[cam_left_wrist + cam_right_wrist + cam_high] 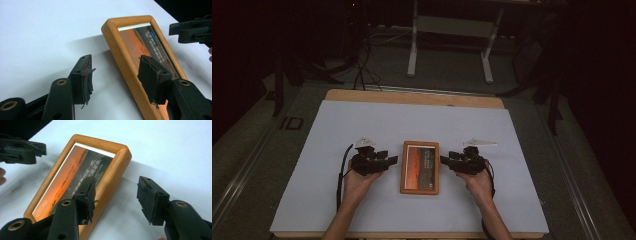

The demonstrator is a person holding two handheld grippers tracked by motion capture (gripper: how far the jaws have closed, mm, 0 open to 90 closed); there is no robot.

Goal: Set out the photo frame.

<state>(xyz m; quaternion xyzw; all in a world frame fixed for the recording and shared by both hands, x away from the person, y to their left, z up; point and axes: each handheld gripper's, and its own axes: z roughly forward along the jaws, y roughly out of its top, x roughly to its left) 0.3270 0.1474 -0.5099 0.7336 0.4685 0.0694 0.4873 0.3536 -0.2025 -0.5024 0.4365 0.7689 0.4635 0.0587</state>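
A wooden picture frame (420,167) lies flat at the middle of a white sheet (362,120) covering the table (412,98), a person's two hand-held grippers flanking its long sides. The room beyond the table is dark; only the legs of a pale stand (449,47) and some floor cables are readable there. The small print on the orange sunset picture under the glass is too fine to read, and both forearms are cut off at the lower edge of the high view.

The left hand (357,181) reaches forward with the left gripper (393,160) aimed inward at the frame's left edge. In the left gripper view its jaws stand spread astride that wooden rail, one worn pad over the white sheet, the other over the glass, neither pressing the wood.

The right hand (478,182) mirrors the pose, the right gripper (445,160) pointing at the opposite edge. Its jaws are likewise spread, straddling the right rail without pinching it. Whether either pad touches the frame cannot be told.
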